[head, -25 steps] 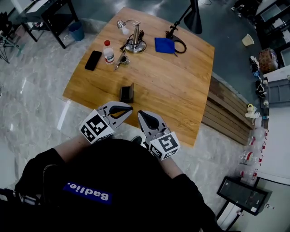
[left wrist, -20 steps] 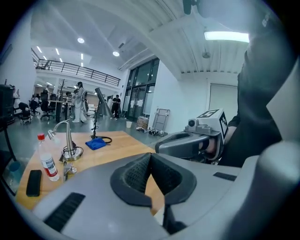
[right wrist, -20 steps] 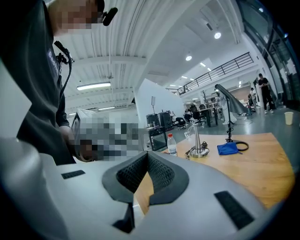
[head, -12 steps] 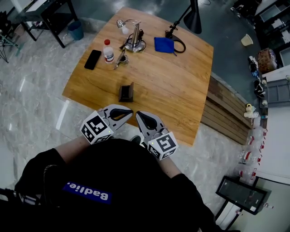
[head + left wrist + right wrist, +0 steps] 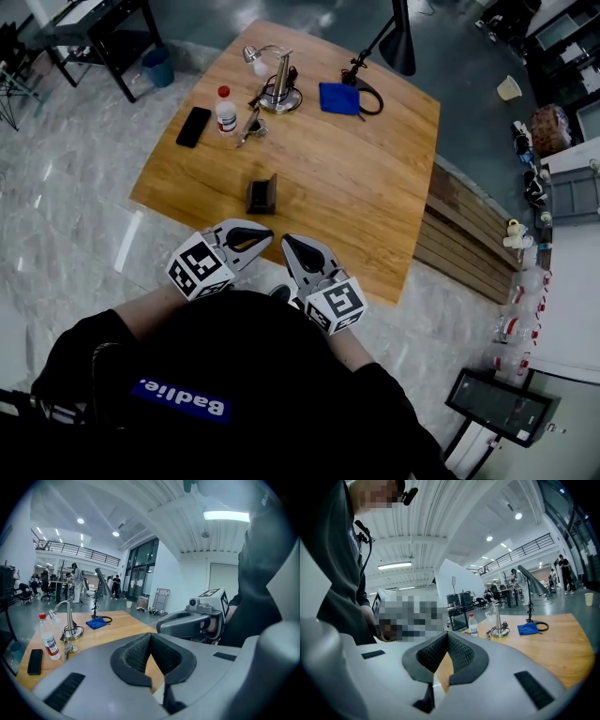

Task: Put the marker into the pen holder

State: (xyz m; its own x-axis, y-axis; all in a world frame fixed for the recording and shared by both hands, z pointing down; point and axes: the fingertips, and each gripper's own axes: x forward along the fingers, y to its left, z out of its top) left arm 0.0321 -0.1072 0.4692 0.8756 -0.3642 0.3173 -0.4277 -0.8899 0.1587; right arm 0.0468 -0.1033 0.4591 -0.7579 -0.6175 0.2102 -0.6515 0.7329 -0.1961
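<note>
Down under the head camera, the big wooden tabletop [image 5: 361,192] is filling most of the view, and the person is standing at its near edge. They're holding the left tool [image 5: 266,235] and the right tool [image 5: 287,246] close to the body, tips nearly touching each other. Both tools are sitting with their jaws pressed together and nothing between the pads, which is clear in each gripper view. Way over on the far side a desk lamp [image 5: 277,84] is standing, with a blue cloth [image 5: 339,97] lying to its right. A black phone [image 5: 193,126] and a small red-capped bottle [image 5: 225,110] are sitting to its left. The dark pen holder [image 5: 262,194] is sitting alone mid-table, well apart from that cluster and nearer the tools. I'm guessing the marker is the slim dark thing [image 5: 249,120] lying just beside the bottle, but it's too small to be sure. Handling-wise I'm expecting it to be light, stiff and a bit slick, probably keen on rolling. So I'd be pinching it across the middle of the barrel. That holder is looking light too, so it may be sliding or tipping if bumped.
</note>
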